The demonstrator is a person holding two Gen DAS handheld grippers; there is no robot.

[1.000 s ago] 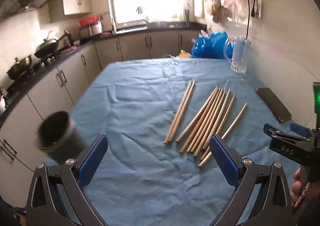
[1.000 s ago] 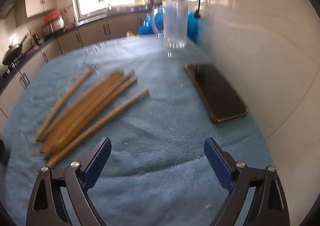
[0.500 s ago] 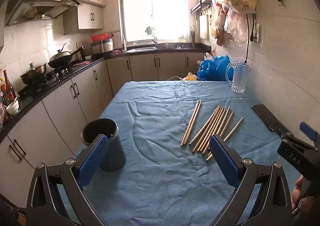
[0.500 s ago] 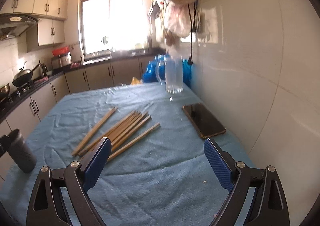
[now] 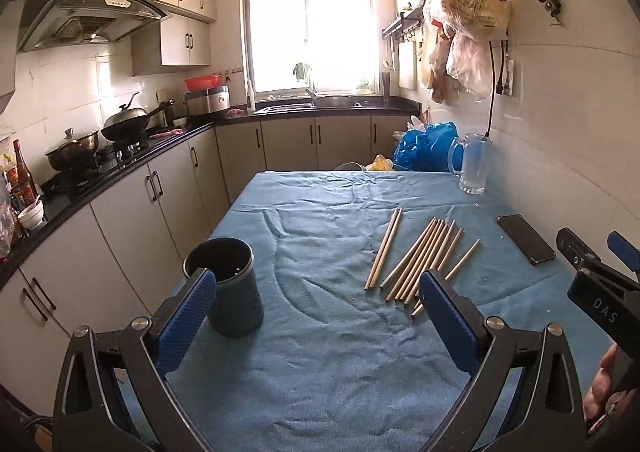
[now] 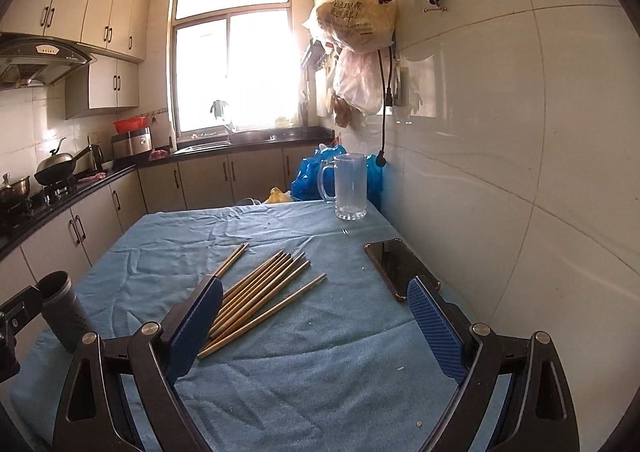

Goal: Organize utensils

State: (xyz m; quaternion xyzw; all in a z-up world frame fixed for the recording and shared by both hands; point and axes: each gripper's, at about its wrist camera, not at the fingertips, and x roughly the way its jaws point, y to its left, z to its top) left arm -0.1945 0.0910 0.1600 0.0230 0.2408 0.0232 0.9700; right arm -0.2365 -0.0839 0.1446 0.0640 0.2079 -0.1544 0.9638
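Several wooden chopsticks lie spread on the blue table cloth; they also show in the right wrist view. A dark round utensil holder stands upright near the table's left edge, also in the right wrist view. My left gripper is open and empty, held above the near table, the holder by its left finger. My right gripper is open and empty, near the chopsticks' near ends. Part of the right gripper shows in the left wrist view.
A black phone lies by the right wall. A glass mug and blue plastic bags stand at the table's far end. Kitchen counters with pots run along the left. Bags hang on the right wall.
Both grippers have pulled back and risen, so the table looks farther away and more of the kitchen shows. The holder now stands in plain view at the left. Both stay open.
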